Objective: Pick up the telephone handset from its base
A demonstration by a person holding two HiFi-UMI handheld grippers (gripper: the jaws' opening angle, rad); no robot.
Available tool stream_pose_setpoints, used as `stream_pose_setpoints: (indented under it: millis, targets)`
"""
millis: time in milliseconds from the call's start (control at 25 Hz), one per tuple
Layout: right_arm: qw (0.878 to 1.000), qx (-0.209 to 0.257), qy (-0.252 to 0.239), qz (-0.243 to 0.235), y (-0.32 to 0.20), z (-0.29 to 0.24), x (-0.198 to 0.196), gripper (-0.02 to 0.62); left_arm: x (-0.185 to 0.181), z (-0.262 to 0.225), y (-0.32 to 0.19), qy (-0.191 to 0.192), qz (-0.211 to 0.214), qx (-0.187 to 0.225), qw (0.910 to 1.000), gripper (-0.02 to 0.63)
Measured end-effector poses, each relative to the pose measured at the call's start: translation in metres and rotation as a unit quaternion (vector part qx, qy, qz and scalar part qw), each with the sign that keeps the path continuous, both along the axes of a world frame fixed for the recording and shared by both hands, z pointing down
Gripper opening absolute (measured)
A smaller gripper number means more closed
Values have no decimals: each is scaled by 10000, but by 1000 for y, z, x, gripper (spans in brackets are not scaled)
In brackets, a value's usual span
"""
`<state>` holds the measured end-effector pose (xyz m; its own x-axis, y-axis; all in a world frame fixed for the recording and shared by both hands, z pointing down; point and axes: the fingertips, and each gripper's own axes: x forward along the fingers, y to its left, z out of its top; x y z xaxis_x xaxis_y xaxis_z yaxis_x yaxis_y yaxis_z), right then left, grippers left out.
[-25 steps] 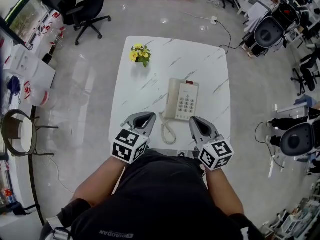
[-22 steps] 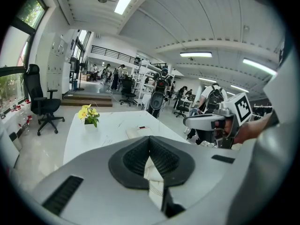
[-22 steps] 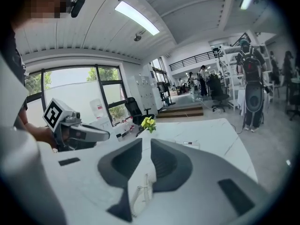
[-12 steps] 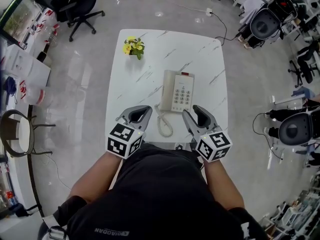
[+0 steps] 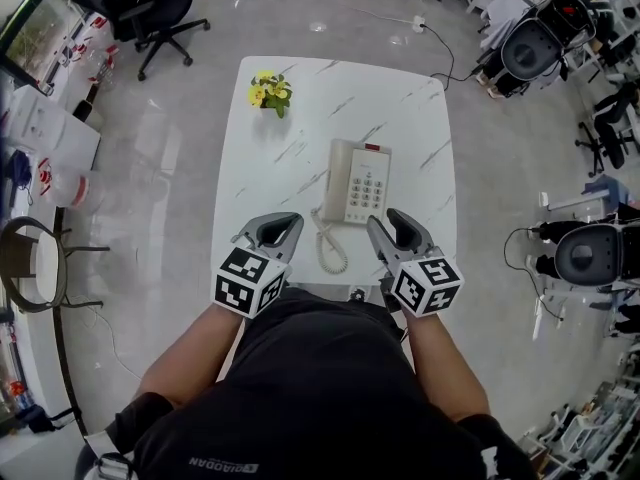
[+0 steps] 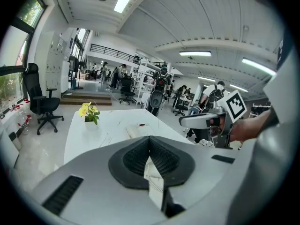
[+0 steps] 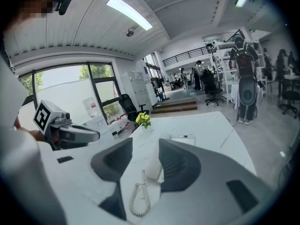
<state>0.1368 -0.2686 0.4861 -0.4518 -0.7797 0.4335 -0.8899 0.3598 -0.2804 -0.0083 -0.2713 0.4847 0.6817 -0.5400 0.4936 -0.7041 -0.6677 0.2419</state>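
- Right gripper: jaws apart and opening, with nothing gripped. Through the gap its own view shows the handset and the coiled cord, both ahead of it and neither touched.
- Left gripper: jaw tips together, holding nothing. It hovers over the table edge, level with the right gripper and well to its left.
- The handset lies in its cradle on the left side of the telephone base. That puts it ahead of the right gripper and slightly to its left, and it is not yet lifted.
- The cord loops sit nearer the right gripper than the handset does, close below and left of its tips.
- Risk 1: the cord lies in the approach path. A low reach could catch a loop and drag the handset or the base askew.
- Risk 2: the handset looks smooth and rounded. An off-centre pinch could let it slip or swing down at one end.
- Risk 3: if the jaws go too deep, the base may get clamped along with the handset and lift too.
- Risk 4: a stretched cord may pull the light base across the table, since the left gripper is not steadying it.
- The flower pot is far ahead of the left gripper, out of the way.
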Motion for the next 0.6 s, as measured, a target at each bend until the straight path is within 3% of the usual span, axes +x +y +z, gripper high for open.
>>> stream_pose_setpoints:
  millis: [360, 600]
  targets:
    - [9972, -714, 183, -96, -36, 53, -38, 173, -28, 17, 5, -99, -113, -176, 9997, 2]
    - [9937, -937, 484, 376, -73, 94, -48, 173, -53, 26, 11, -159, -210, -264, 9993, 2]
